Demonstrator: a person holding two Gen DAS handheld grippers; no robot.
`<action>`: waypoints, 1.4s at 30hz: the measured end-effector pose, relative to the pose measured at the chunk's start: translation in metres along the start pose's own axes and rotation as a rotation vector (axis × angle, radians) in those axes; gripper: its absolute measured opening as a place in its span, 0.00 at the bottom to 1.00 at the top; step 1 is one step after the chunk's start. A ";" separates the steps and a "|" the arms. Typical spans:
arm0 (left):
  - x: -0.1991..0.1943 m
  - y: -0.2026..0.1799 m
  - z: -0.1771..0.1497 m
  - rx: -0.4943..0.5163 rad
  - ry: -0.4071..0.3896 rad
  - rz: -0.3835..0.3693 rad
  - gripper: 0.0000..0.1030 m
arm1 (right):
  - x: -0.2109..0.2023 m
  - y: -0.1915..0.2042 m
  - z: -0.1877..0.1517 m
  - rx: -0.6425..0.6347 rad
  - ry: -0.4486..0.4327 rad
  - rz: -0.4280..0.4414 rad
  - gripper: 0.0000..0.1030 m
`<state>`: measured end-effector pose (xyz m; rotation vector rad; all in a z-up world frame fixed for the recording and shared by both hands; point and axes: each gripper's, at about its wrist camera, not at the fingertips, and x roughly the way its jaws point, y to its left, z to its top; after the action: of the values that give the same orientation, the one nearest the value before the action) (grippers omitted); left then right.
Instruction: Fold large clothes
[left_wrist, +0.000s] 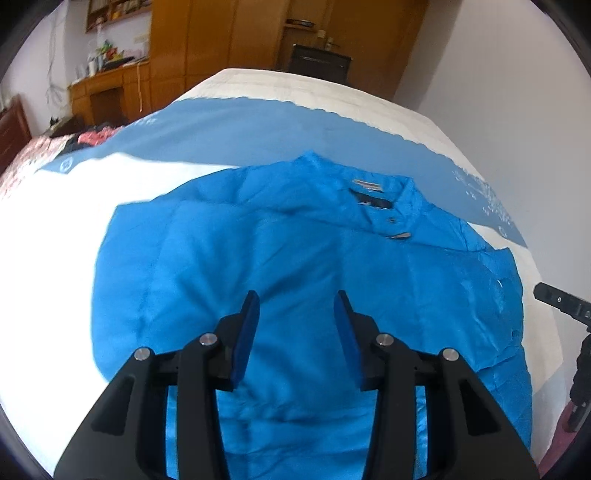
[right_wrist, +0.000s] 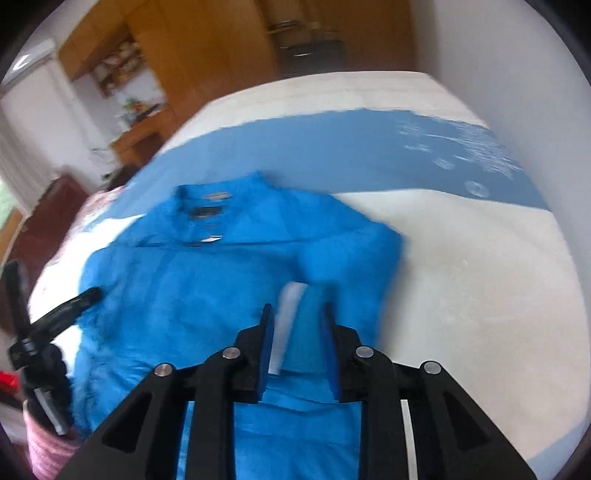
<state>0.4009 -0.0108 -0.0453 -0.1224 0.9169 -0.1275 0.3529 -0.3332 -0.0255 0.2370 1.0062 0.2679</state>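
A bright blue collared shirt (left_wrist: 295, 240) lies spread on the bed, front up, with its collar (left_wrist: 376, 195) at the far side. My left gripper (left_wrist: 297, 301) hovers over the shirt's middle, open, with nothing between its pads. The right gripper's black finger (left_wrist: 554, 299) pokes in at the right edge. The blurred right wrist view shows the shirt (right_wrist: 221, 277) with its right side folded inward. My right gripper (right_wrist: 297, 310) stands narrowly open over that side. A fold of blue cloth lies against its right pad. A white gap shows beside the left pad. The left gripper (right_wrist: 70, 304) appears at the left.
The bed cover (left_wrist: 55, 240) is white with a wide blue band (left_wrist: 258, 133) beyond the shirt. Wooden wardrobes (left_wrist: 221, 33) and a cluttered desk (left_wrist: 107, 88) stand behind the bed. A white wall (left_wrist: 498, 92) runs along the right. Other clothes (left_wrist: 92, 138) lie at the far left.
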 end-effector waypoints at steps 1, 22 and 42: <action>0.004 -0.005 0.001 0.009 0.009 -0.002 0.40 | 0.007 0.004 0.002 -0.006 0.008 0.010 0.25; 0.001 -0.007 -0.020 0.031 0.059 -0.028 0.47 | 0.008 0.001 -0.039 -0.038 -0.029 0.061 0.28; -0.172 0.121 -0.257 -0.232 0.110 0.012 0.69 | -0.125 -0.034 -0.265 0.017 0.075 0.191 0.56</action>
<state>0.0993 0.1235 -0.0851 -0.3278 1.0401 -0.0160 0.0669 -0.3867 -0.0731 0.3412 1.0616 0.4453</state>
